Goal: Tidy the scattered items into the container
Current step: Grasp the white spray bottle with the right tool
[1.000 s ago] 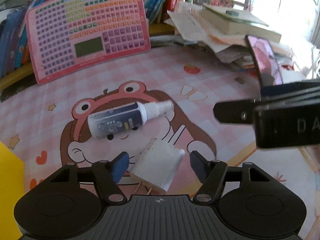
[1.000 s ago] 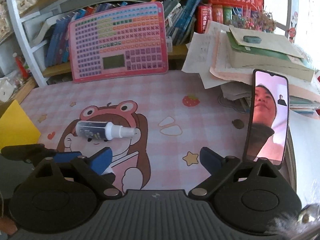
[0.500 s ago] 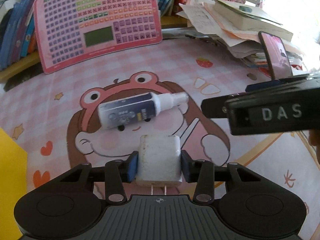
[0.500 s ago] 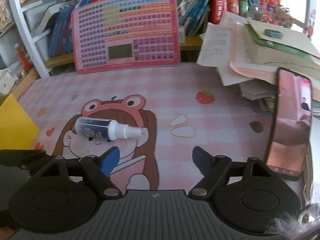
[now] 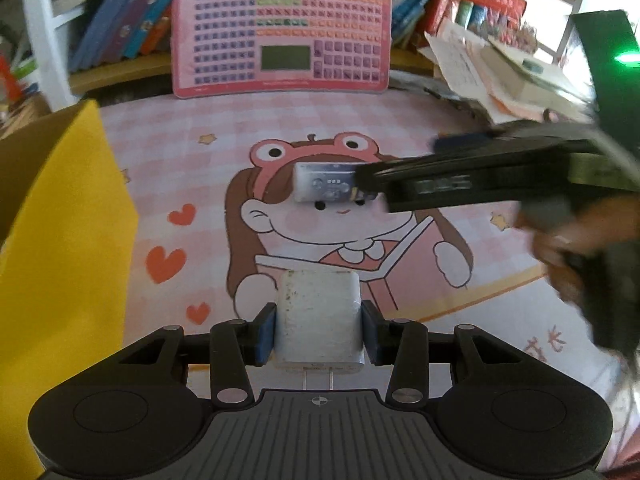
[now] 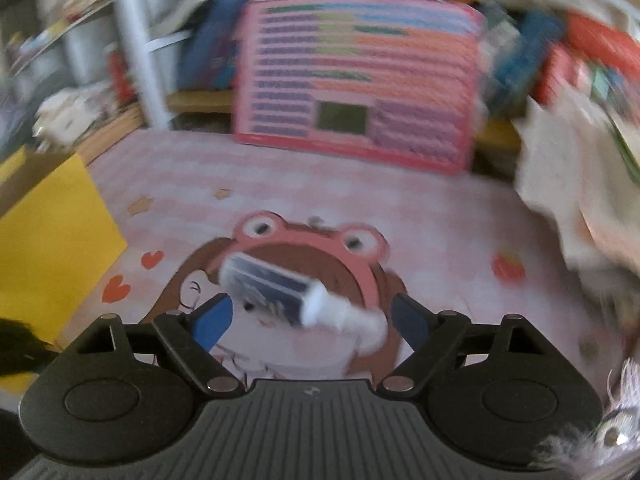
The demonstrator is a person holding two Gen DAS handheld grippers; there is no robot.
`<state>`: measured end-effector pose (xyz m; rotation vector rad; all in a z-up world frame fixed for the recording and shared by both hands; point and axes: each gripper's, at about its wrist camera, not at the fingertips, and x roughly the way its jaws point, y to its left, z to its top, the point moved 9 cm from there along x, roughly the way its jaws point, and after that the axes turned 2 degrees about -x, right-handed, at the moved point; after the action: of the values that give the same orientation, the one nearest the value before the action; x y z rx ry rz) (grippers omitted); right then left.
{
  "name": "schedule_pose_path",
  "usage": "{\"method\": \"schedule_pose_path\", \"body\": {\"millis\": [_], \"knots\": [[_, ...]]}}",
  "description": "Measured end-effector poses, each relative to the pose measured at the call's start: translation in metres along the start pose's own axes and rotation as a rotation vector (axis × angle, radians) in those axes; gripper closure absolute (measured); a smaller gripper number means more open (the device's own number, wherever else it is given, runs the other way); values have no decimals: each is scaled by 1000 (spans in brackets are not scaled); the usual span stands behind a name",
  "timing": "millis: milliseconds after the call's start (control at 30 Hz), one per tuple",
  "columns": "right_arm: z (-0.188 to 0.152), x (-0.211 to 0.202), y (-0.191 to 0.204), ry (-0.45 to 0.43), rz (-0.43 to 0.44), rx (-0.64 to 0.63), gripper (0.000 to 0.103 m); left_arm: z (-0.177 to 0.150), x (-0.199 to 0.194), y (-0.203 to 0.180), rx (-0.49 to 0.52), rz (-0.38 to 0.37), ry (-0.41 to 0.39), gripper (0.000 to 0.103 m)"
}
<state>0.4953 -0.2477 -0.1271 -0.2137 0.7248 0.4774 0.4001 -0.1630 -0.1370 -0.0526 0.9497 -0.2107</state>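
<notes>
While the left hand-held gripper [image 5: 318, 330] clamps the white charger [image 5: 319, 316] between its 2 blue pads, the right hand-held gripper [image 6: 310, 318] stands spread around the spray bottle [image 6: 296, 294] on the desk [image 5: 420, 120]; the yellow container [image 5: 60, 240] sits at 9 o'clock.

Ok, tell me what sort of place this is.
Probably a child's study desk at home: a cartoon desk mat, a pink learning tablet propped against shelves of books, and a heap of papers.
</notes>
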Motion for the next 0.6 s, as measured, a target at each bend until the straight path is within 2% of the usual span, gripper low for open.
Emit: {"method": "schedule_pose_path", "body": {"millis": [100, 200, 267, 333, 400, 500, 567, 600], "knots": [[8, 17, 20, 11, 43, -174, 18, -3, -14, -1, -13, -13, -8, 61], [3, 36, 34, 84, 74, -335, 21, -7, -26, -2, -34, -14, -6, 61], [-3, 45, 35, 133, 81, -388, 29, -7, -33, -1, -38, -14, -11, 61], [-7, 52, 32, 159, 102, -362, 35, -7, -40, 1, -40, -16, -17, 61], [-9, 56, 25, 175, 131, -275, 39, -6, -45, 3, -56, -15, -29, 61], [-11, 57, 18, 176, 107, -195, 50, -7, -53, 3, -65, -9, -52, 61], [-14, 55, 16, 188, 135, -132, 70, -8, -56, 1, -59, -3, -61, 61], [-15, 53, 15, 191, 143, -105, 72, -8, -57, 0, -50, 0, -65, 61]]}}
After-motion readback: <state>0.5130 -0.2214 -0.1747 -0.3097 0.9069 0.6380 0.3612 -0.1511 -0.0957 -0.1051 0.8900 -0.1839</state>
